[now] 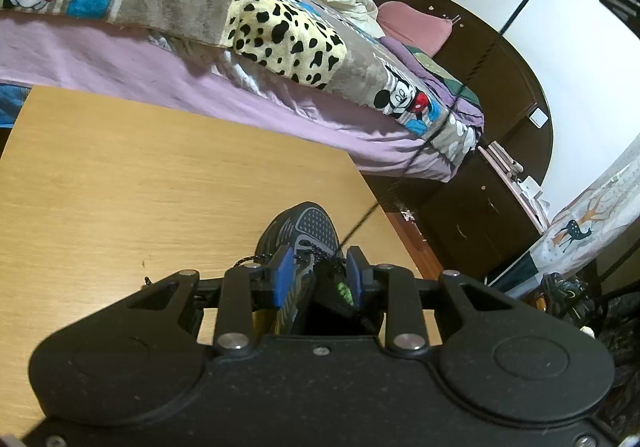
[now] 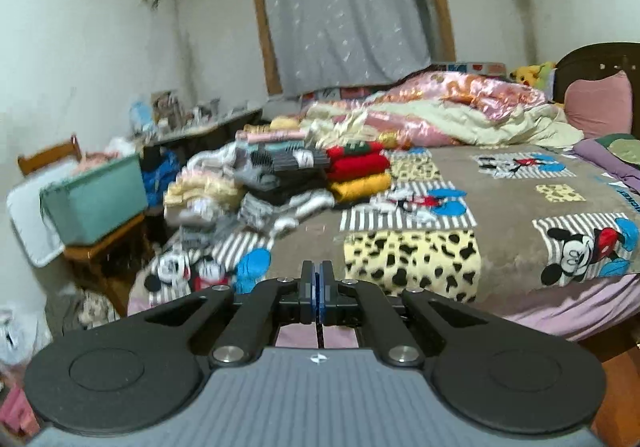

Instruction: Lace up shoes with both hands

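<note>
On the left wrist view, left gripper [image 1: 318,277] fingers are clamping the shoe [image 1: 298,243] tongue, pinning it on the bench [image 1: 140,183] so the lace [image 1: 404,171] is running taut up-right. On the right wrist view, right gripper [image 2: 319,291] fingers are clenched, likely gripping the lace end; bed [image 2: 500,207] beyond.

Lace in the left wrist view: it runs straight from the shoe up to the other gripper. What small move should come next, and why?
Probably a short further pull of the right gripper away from the shoe, to seat the lace snugly. The right jaws are shut on the lace, which runs taut, and the left gripper appears to clamp the shoe on the table.
</note>
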Demonstrator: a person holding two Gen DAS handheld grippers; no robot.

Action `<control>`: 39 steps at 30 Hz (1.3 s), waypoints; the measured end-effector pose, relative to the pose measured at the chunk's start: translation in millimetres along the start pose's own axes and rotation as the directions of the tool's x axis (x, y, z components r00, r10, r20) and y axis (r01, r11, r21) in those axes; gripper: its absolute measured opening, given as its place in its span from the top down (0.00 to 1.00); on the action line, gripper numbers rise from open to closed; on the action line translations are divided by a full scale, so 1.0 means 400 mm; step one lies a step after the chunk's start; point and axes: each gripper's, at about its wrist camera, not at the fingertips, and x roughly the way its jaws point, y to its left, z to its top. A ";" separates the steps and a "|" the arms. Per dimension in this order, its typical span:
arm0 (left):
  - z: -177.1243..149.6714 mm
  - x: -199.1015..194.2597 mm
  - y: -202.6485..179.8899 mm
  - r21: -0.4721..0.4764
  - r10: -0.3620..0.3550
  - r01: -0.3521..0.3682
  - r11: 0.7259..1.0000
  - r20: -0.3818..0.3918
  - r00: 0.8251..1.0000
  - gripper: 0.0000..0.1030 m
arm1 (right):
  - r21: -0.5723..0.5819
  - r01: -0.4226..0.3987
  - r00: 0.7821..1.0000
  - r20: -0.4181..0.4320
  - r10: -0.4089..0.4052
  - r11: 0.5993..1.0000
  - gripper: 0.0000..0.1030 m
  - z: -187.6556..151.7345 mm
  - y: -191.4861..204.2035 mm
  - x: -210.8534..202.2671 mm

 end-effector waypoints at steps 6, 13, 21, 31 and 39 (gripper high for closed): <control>0.009 0.014 0.002 0.004 0.018 -0.018 1.000 0.005 1.000 0.75 | -0.045 -0.020 0.998 -0.056 0.018 0.999 0.97 -0.089 0.010 0.015; 0.022 0.047 -0.003 0.046 0.057 -0.057 0.997 0.010 0.998 0.75 | -0.088 0.001 0.998 -0.066 -0.007 0.996 0.97 -0.239 -0.015 0.003; 0.027 0.080 -0.045 0.168 0.074 -0.077 0.983 0.025 0.997 0.62 | 0.005 -0.018 0.995 -0.097 0.018 1.000 0.97 -0.423 -0.102 0.021; -0.009 0.128 -0.151 0.306 -0.081 0.091 0.948 -0.046 0.996 0.63 | 0.133 -0.184 0.969 -0.141 0.203 0.974 0.96 -0.585 -0.174 0.082; -0.030 0.144 -0.198 0.400 -0.050 0.071 0.914 -0.061 0.997 0.75 | 0.147 -0.290 0.932 -0.180 0.314 0.946 0.96 -0.591 -0.178 0.108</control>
